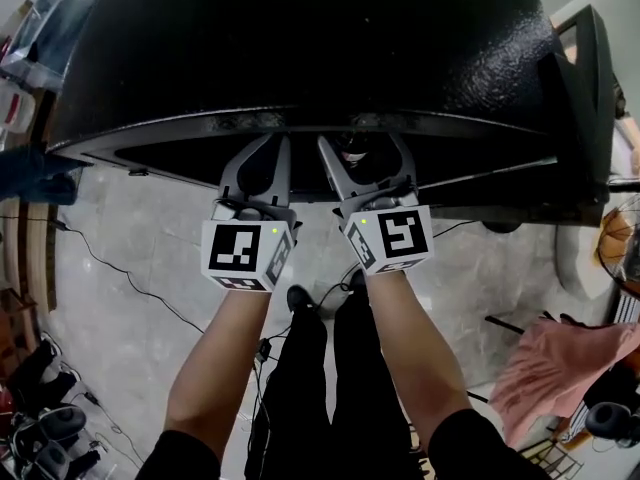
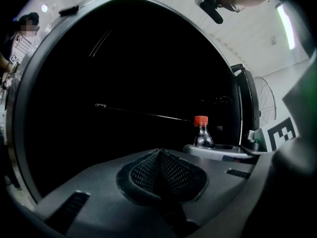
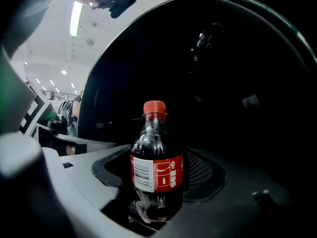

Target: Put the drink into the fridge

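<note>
One big glossy black fridge (image 1: 300,38) fills the upper part of the head view, above a pale grey stone floor (image 1: 130,248). Thin black cables (image 1: 120,273) trail across that floor at the far left.

The left gripper (image 1: 272,153), grey and two-jawed, points at the fridge with its jaws pressed together. In the left gripper view its two black mesh pads (image 2: 143,172) meet in a ridge with nothing between them. Its cube with square markers (image 1: 245,253) sits just above the person's bare left forearm (image 1: 215,368).

Just beside it, the right gripper (image 1: 362,153) is clamped on a small clear plastic bottle (image 3: 156,162) of dark cola with a red cap and a red label. The bottle stands upright between the jaws, its base low at the near end and its cap rising above them. It is close in front of the fridge's black face. Whether the fridge door is open cannot be told. In the left gripper view the bottle's neck and red cap show over the right gripper's grey jaw.

Further right, a crumpled pink cloth (image 1: 560,368) lies low near the floor. A round wire fan (image 1: 615,248) shows at the right edge.
</note>
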Demonstrator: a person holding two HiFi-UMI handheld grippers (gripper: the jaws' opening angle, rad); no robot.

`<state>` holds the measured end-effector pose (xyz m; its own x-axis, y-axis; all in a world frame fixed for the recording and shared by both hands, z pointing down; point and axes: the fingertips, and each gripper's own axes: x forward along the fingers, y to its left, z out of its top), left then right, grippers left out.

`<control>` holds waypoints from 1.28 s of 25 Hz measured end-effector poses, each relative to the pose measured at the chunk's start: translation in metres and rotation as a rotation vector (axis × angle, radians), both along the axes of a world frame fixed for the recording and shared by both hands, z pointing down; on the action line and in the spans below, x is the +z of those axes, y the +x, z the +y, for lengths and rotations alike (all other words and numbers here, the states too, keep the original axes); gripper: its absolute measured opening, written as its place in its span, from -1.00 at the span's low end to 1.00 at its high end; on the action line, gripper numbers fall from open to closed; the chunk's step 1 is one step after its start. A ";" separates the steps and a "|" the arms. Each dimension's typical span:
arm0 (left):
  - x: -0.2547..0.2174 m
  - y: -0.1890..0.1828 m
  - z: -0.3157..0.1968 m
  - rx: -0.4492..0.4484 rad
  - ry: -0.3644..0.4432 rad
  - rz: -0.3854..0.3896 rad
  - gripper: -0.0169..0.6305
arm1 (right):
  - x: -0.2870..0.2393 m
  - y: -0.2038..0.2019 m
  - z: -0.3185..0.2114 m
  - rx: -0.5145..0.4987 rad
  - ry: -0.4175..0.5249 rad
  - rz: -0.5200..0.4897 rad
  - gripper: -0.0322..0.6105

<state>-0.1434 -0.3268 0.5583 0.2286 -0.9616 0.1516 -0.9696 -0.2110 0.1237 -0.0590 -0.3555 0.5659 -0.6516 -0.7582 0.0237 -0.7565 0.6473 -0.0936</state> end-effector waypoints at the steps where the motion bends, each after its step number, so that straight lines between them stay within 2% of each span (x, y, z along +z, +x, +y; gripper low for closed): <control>1: 0.004 -0.001 -0.003 -0.002 -0.007 0.001 -0.90 | 0.003 -0.001 -0.003 0.001 -0.004 0.005 0.04; 7: 0.020 0.002 -0.020 -0.001 -0.017 -0.008 -0.90 | 0.025 0.003 -0.024 0.030 -0.040 0.023 0.04; 16: 0.044 -0.010 -0.029 -0.022 -0.027 0.006 -0.90 | 0.038 -0.016 -0.051 0.022 -0.007 0.061 0.04; 22: 0.044 -0.012 -0.028 -0.021 -0.018 0.021 -0.90 | 0.051 -0.024 -0.058 0.018 -0.016 0.086 0.04; 32: 0.046 -0.009 -0.033 -0.009 -0.013 0.023 -0.90 | 0.062 -0.026 -0.064 0.030 -0.035 0.071 0.04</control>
<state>-0.1524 -0.3599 0.6047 0.2240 -0.9616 0.1587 -0.9682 -0.2010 0.1488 -0.0849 -0.4194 0.6278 -0.6247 -0.7750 0.0957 -0.7808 0.6218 -0.0608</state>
